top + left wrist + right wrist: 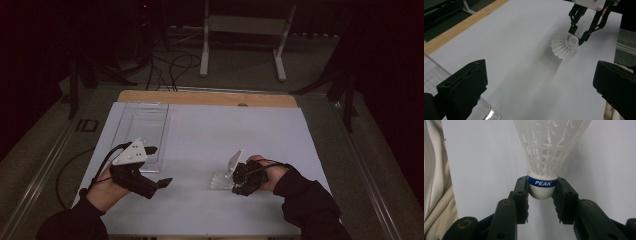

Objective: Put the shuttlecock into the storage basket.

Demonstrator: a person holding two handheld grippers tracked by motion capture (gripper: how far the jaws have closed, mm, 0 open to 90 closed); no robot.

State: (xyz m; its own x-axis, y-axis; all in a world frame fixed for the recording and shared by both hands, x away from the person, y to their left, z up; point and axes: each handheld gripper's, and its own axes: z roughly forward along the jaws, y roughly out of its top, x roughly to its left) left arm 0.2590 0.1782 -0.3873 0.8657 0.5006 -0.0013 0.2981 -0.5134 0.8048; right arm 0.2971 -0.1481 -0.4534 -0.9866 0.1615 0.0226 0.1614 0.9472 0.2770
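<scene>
In the high view, the left gripper was seen beside a clear tray on the white table, jaws spread and empty; the right gripper was dim, and what it held was hard to make out. In the left gripper view, a shuttlecock was shown pinched just above the table. In the right gripper view, its cork was clamped between the jaws, the skirt being cut off at the top.

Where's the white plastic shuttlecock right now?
The white plastic shuttlecock is clamped by its cork base in the right tongs, low over the white table at its right side, across from the clear plastic tray.
</scene>
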